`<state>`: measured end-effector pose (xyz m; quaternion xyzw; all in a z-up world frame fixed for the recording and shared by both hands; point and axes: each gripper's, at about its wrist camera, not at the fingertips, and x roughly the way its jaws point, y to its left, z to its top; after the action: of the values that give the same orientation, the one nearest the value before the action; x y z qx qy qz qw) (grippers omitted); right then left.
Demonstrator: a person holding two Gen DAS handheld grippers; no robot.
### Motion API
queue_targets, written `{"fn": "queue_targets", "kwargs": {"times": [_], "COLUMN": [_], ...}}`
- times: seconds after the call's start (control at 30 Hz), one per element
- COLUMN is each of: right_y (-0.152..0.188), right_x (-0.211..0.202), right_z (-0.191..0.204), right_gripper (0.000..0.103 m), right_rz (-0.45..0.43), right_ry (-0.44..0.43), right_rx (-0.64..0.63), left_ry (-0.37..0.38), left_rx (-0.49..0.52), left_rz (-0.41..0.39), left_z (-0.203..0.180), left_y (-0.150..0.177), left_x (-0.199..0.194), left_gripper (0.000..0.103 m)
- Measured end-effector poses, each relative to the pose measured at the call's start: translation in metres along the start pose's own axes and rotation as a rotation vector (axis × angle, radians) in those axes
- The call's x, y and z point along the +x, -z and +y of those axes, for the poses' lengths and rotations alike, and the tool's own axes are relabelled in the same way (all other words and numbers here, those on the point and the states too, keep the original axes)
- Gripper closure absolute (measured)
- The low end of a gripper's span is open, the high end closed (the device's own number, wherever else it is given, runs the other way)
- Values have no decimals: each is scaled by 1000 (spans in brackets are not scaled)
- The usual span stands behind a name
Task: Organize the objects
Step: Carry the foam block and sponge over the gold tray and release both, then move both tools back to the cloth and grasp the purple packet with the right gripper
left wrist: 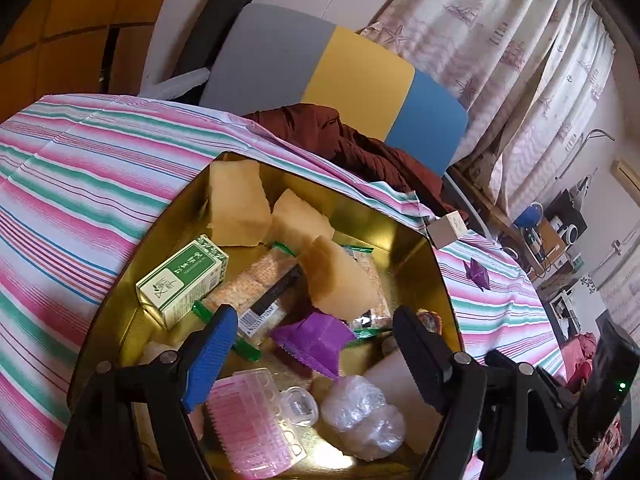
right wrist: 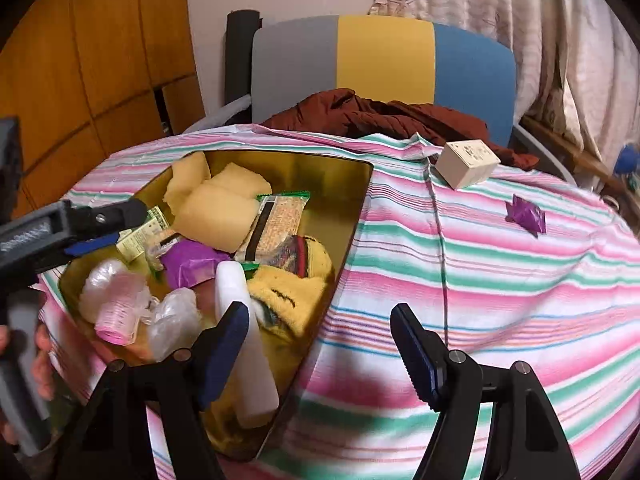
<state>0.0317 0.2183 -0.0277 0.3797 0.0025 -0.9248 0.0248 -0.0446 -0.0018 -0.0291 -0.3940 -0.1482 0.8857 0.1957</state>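
Observation:
A gold tin box [left wrist: 436, 276] [right wrist: 352, 216] sits on the striped tablecloth, filled with yellow sponges [left wrist: 236, 208], a green carton [left wrist: 184, 280], cracker packs [left wrist: 256, 284], a purple packet [left wrist: 316, 336], a pink roller [left wrist: 252, 428] and plastic wrap [left wrist: 360, 412]. My left gripper [left wrist: 316, 344] is open and empty, hovering over the tin; it shows in the right wrist view [right wrist: 104, 224] at the tin's left. My right gripper [right wrist: 320, 344] is open and empty above the tin's right edge. A small beige box [right wrist: 466, 164] and a purple paper piece [right wrist: 526, 214] lie on the cloth to the right.
A grey, yellow and blue chair [right wrist: 384, 60] with a brown garment [right wrist: 384, 116] stands behind the table. Curtains [right wrist: 520, 8] hang at the right, a wooden cabinet [right wrist: 80, 60] at the left. The striped cloth [right wrist: 480, 280] covers the table.

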Motion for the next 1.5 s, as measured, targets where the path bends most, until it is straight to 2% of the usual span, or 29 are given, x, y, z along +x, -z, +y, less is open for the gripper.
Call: {"fn": "queue_targets", "kwargs": {"times": [0.17, 0.23, 0.3, 0.4, 0.53, 0.63, 0.8, 1.1, 1.27, 1.5], "right_y": [-5, -6, -7, -7, -1, 5, 17, 22, 9, -40], "right_x": [18, 12, -2, -9, -8, -8, 1, 17, 34, 72], "right_z": [12, 6, -5, -17, -43, -64, -105, -176, -218, -275], "right_gripper": [29, 32, 30, 29, 28, 23, 23, 23, 23, 23], "right_rz": [53, 21, -45, -65, -47, -47, -7, 2, -17, -65], "right_ry": [27, 7, -18, -29, -31, -6, 15, 76, 95, 190], "right_rx": [-89, -39, 31, 78, 172, 238, 346, 434, 472, 489], "left_ry": [-8, -7, -9, 6, 36, 51, 85, 120, 143, 158], "left_rx": [20, 24, 27, 26, 33, 65, 120, 296, 375, 401], "left_rz": [-4, -6, -6, 3, 23, 40, 68, 139, 176, 208], "left_z": [-6, -7, -8, -11, -20, -32, -56, -115, -144, -160], "left_y": [1, 1, 1, 2, 4, 7, 10, 25, 36, 41], "left_x": [-1, -2, -3, 1, 6, 9, 15, 31, 38, 43], "left_gripper": [22, 22, 22, 22, 22, 22, 22, 21, 21, 21]}}
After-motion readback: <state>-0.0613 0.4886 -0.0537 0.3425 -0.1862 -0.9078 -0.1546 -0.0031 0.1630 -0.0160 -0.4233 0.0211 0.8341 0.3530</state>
